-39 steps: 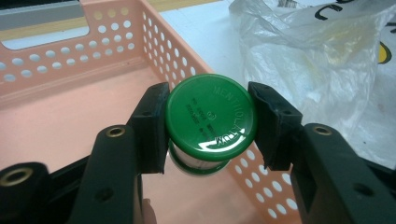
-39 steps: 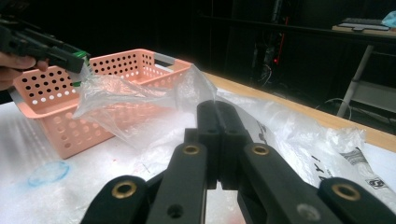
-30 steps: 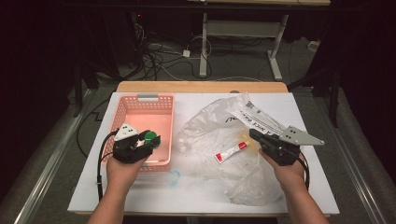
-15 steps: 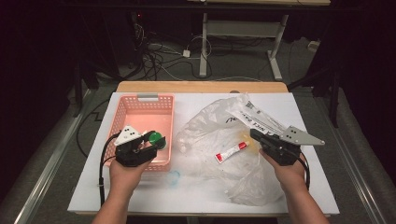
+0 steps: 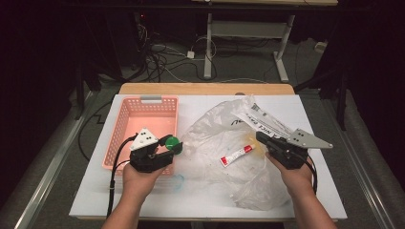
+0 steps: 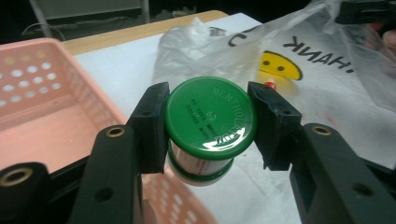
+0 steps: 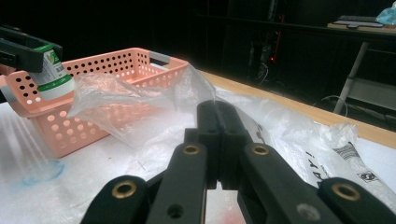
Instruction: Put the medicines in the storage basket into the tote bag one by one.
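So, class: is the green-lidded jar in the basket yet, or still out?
Out. The left gripper holds the green-lidded jar in the air beside the pink basket, near its right rim; the basket holds nothing.

The white tabletop (image 5: 305, 109) is brightly lit against a dark room — soft throughout, glare on the plastic bag (image 5: 224, 138).

The gripper's own pads are covering the sides of the green-capped jar (image 6: 210, 122), its label print is blurring, and the picture's edge is cropping the pink basket (image 6: 37, 107).
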Available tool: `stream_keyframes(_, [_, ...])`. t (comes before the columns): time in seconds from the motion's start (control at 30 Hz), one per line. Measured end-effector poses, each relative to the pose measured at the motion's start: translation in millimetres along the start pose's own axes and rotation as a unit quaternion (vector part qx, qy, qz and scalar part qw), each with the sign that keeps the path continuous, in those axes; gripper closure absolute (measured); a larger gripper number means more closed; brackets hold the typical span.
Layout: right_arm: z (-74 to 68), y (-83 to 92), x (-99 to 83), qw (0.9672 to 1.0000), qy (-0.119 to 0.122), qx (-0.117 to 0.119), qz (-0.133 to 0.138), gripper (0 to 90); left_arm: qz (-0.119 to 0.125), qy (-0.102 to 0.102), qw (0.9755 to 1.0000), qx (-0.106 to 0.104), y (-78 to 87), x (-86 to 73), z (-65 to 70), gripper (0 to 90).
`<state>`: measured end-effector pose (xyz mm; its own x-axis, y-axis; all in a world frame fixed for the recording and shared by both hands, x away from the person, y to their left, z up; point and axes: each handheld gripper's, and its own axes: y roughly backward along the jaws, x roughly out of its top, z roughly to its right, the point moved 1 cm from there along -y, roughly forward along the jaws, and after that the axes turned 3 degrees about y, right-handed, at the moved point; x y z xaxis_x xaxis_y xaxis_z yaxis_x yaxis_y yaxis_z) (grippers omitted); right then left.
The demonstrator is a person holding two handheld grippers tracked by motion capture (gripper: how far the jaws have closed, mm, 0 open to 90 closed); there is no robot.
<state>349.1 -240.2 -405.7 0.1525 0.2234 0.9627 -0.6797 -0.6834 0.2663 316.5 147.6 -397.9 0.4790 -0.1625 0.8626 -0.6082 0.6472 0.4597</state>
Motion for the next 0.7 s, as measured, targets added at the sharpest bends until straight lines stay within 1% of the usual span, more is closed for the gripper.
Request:
stream_keyframes(0.07, [0.1, -0.3, -0.5, 1.0000, 0.000, 0.001, -0.002, 90.0, 0.000, -0.001, 0.9999, -0.011, -3.2, 1.6, 4.3, 50.2])
stream_keyframes(0.17, [-0.1, -0.9, -0.8, 1.0000, 0.000, 0.001, -0.002, 90.0, -0.001, -0.005, 0.9998, -0.020, -6.4, 4.2, 10.6, 50.1])
stream_keyframes(0.3, [-0.2, -0.6, -0.7, 1.0000, -0.001, 0.002, -0.001, 90.0, 0.001, -0.017, 0.9994, -0.031, -7.0, 9.4, 21.6, 50.2])
stream_keyframes(0.43, [-0.4, -1.3, -1.3, 1.0000, -0.003, 0.003, -0.001, 90.0, 0.006, -0.025, 0.9985, -0.049, -8.1, 15.0, 34.1, 50.1])
stream_keyframes(0.5, [-0.8, -1.6, -1.5, 1.0000, -0.005, 0.004, -0.002, 90.0, 0.006, -0.027, 0.9980, -0.057, -11.1, 16.2, 39.5, 50.1])
stream_keyframes(0.7, [0.1, -0.6, -1.5, 1.0000, -0.006, 0.004, -0.001, 90.0, -0.004, -0.035, 0.9966, -0.074, -25.5, 16.7, 52.2, 50.1])
